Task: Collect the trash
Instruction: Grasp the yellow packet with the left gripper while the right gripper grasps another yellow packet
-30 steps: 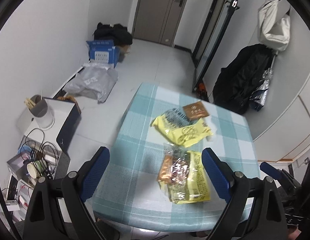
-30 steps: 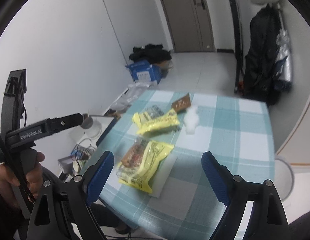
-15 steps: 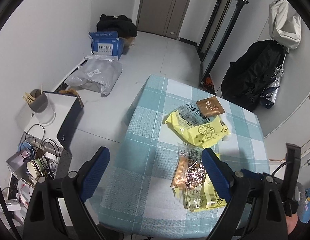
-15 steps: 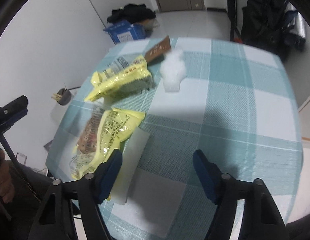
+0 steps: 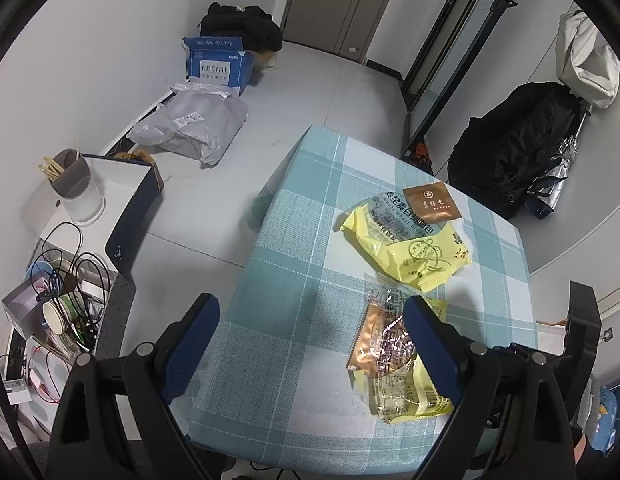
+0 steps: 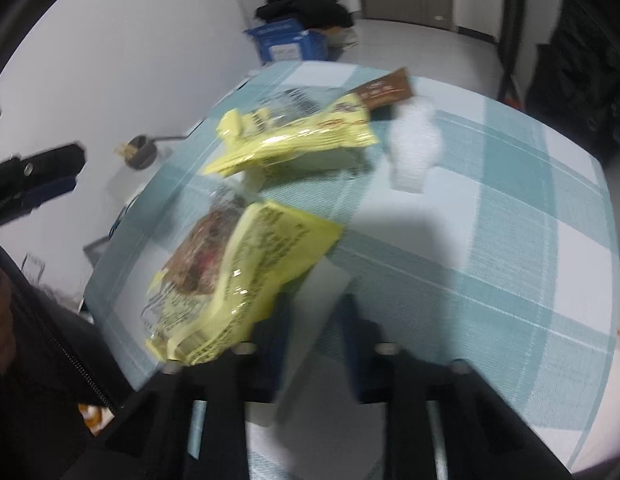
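Observation:
Trash lies on a teal checked tablecloth [image 5: 294,264]: a near yellow wrapper [image 5: 394,364] with brown food, a far yellow wrapper [image 5: 406,240], a brown sachet [image 5: 432,203]. My left gripper [image 5: 310,320] hangs open above the table's near left part, its right finger beside the near wrapper. In the blurred right wrist view, my right gripper [image 6: 314,316] has closed on a white paper sheet [image 6: 314,312] that lies partly under the near yellow wrapper [image 6: 246,276]. A crumpled white tissue [image 6: 414,148] lies beyond.
On the floor to the left are a blue box [image 5: 218,64], a grey mailer bag [image 5: 194,120], a white-topped box with a cup [image 5: 76,192] and a cluttered shelf [image 5: 58,312]. Black bags [image 5: 510,148] stand at the right wall.
My right gripper dropped toward the table's near edge and closed from wide open onto the white paper. My left gripper shifted left and stayed open.

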Motion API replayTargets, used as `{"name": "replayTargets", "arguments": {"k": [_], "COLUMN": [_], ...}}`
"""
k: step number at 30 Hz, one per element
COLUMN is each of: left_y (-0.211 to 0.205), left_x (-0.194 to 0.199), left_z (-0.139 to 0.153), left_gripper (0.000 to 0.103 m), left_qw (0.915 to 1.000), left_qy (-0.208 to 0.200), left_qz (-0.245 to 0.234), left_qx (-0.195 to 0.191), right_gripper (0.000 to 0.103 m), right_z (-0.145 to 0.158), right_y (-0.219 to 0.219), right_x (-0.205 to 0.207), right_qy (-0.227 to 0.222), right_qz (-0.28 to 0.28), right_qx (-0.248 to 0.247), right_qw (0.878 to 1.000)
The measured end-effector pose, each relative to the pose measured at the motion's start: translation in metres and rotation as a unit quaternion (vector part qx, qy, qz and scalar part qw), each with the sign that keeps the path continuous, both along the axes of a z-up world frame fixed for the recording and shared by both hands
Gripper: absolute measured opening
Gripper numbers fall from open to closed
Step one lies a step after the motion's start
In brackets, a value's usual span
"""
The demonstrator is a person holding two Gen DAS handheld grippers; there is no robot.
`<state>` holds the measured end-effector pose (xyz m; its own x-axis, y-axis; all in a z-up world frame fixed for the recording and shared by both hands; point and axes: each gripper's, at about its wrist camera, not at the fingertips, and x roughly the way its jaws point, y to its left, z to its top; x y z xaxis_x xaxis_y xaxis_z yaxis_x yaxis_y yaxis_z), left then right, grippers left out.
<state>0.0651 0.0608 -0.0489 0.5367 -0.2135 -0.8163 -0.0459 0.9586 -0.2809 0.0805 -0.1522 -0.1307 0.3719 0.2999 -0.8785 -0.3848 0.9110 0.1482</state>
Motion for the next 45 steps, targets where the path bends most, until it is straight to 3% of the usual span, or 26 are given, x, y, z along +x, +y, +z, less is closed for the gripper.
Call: {"name": "replayTargets", "arguments": {"k": [3, 7, 20, 30, 35, 40, 45], "left_y": [0.000, -0.002, -0.030, -0.051, -0.078, -0.102, -0.107], "left_x": [-0.001, -0.002, -0.005, 0.016, 0.025, 0.027, 0.027], "left_z": [-0.001, -0.005, -0.022, -0.028, -0.039, -0.043, -0.051], "left_gripper": [0.091, 0.091, 0.091, 0.091, 0.091, 0.091, 0.085], "left_qw": [1.0000, 0.9998, 0.9954, 0.9952, 0.9879, 0.9793, 0.9763], "left_qy": [0.002, 0.008, 0.020, 0.056, 0.089, 0.079, 0.092], "left_qz": [-0.003, -0.008, -0.045, -0.066, -0.119, -0.154, -0.159], "left_qx": [0.003, 0.014, 0.082, 0.045, 0.045, 0.105, 0.116], "right_gripper": [0.014, 0.008, 0.006, 0.006, 0.006, 0.006, 0.006], "right_z": [0.002, 0.004, 0.017, 0.025, 0.027, 0.027, 0.027], "right_y": [0.004, -0.013, -0.057, -0.088, -0.103, -0.113, -0.118], "right_x": [0.003, 0.012, -0.008, -0.024, -0.028, -0.032, -0.034], "right_qy": [-0.001, 0.020, 0.007, -0.005, -0.012, -0.014, -0.016], "right_qz": [0.010, -0.009, -0.028, -0.055, -0.069, -0.079, -0.082], "right_qx": [-0.006, 0.024, 0.067, 0.099, 0.114, 0.123, 0.128], "right_qw": [1.000, 0.999, 0.997, 0.994, 0.991, 0.989, 0.988]}}
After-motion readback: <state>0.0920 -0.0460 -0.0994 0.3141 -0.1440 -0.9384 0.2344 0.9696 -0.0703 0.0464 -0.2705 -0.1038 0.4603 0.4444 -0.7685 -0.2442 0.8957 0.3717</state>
